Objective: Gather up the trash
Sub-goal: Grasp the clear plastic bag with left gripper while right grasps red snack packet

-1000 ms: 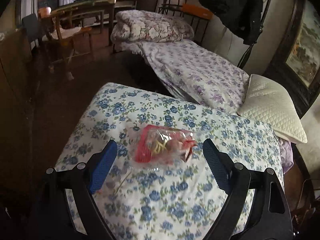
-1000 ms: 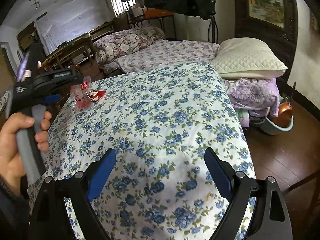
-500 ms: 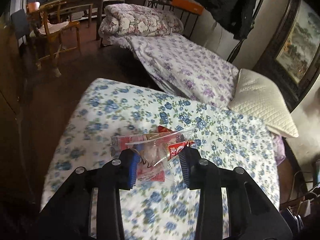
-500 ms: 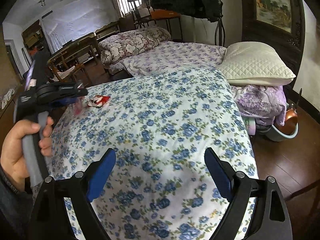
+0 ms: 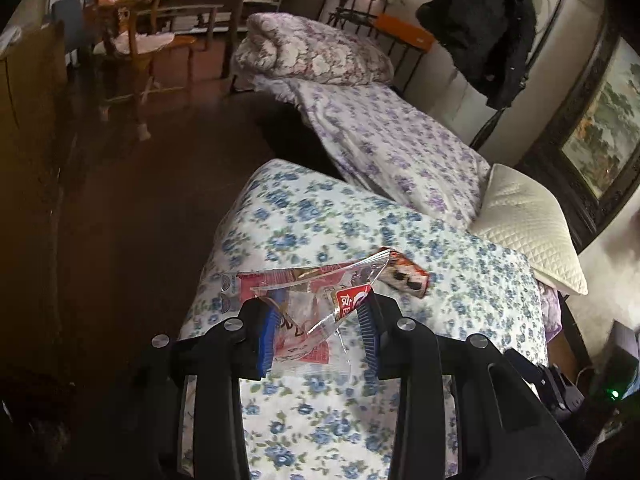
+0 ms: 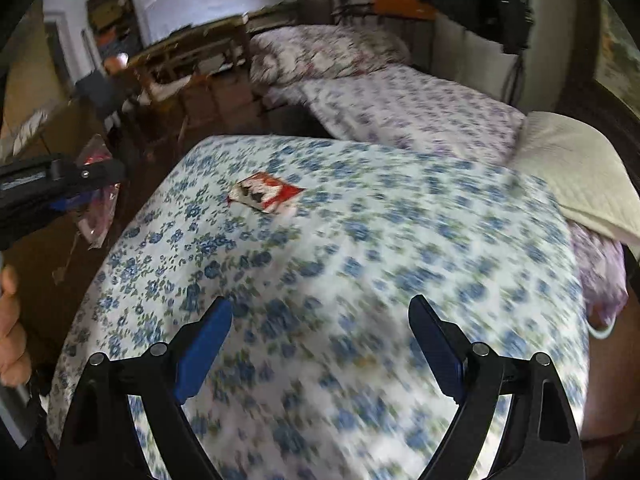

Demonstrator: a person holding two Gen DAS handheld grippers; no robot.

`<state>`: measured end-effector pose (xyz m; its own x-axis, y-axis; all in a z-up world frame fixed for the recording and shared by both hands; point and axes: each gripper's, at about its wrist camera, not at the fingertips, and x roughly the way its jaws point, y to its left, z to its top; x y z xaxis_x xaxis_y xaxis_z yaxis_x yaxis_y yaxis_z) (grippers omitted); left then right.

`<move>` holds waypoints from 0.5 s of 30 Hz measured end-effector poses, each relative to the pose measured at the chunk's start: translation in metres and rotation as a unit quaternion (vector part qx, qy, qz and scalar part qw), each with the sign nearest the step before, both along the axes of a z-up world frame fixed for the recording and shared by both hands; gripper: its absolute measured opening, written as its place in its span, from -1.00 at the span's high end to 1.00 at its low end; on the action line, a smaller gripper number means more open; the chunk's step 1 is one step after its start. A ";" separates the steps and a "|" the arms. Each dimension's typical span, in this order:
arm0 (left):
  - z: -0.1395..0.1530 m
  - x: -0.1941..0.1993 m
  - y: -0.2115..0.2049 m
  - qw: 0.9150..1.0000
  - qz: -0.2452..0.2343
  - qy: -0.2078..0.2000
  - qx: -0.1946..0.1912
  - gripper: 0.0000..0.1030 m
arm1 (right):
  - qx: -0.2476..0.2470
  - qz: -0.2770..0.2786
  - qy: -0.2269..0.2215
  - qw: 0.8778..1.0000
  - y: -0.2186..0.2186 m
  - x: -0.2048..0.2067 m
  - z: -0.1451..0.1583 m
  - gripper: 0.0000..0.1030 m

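My left gripper (image 5: 316,320) is shut on a crumpled clear and red plastic wrapper (image 5: 308,304) and holds it above the blue-flowered bed cover (image 5: 320,216). The same gripper (image 6: 96,184) and wrapper (image 6: 98,216) show at the left edge of the right wrist view, off the bed's side. A second red and white wrapper (image 6: 266,194) lies flat on the cover; it also shows in the left wrist view (image 5: 404,276) just past the held one. My right gripper (image 6: 320,340) is open and empty above the near part of the bed.
A white quilted pillow (image 5: 524,228) lies at the bed's right. A second bed with a purple-flowered sheet (image 5: 384,136) and a rolled quilt (image 5: 312,52) stands behind. Dark wooden floor (image 5: 140,200) lies to the left, with a chair (image 5: 136,44) and table beyond.
My left gripper closed on the plastic wrapper, lifted it off the cover and carried it left, off the bed's side. A second wrapper stays on the bed. My right gripper moved forward, still open.
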<state>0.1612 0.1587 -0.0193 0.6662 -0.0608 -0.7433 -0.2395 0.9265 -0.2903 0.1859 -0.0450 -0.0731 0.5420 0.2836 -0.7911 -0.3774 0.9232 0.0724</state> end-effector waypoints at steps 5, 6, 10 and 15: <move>-0.011 0.001 0.008 1.000 0.003 0.008 -0.009 0.30 | -0.026 0.034 0.002 0.999 0.031 0.031 -0.013 -0.71; -0.013 0.001 0.009 1.000 0.002 0.010 -0.009 0.30 | -0.029 0.042 0.004 0.999 0.038 0.039 -0.015 -0.71; -0.022 0.004 0.009 1.000 0.004 0.020 -0.006 0.30 | -0.034 0.065 0.007 0.997 0.057 0.063 -0.019 -0.71; -0.025 0.007 0.003 1.000 0.000 0.024 0.004 0.30 | -0.036 0.085 0.005 0.996 0.074 0.080 -0.021 -0.56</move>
<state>0.1678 0.1617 -0.0439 0.6304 -0.0559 -0.7742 -0.2521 0.9286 -0.2723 0.2658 0.0295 -0.0943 0.4831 0.3132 -0.8176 -0.5282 0.8490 0.0131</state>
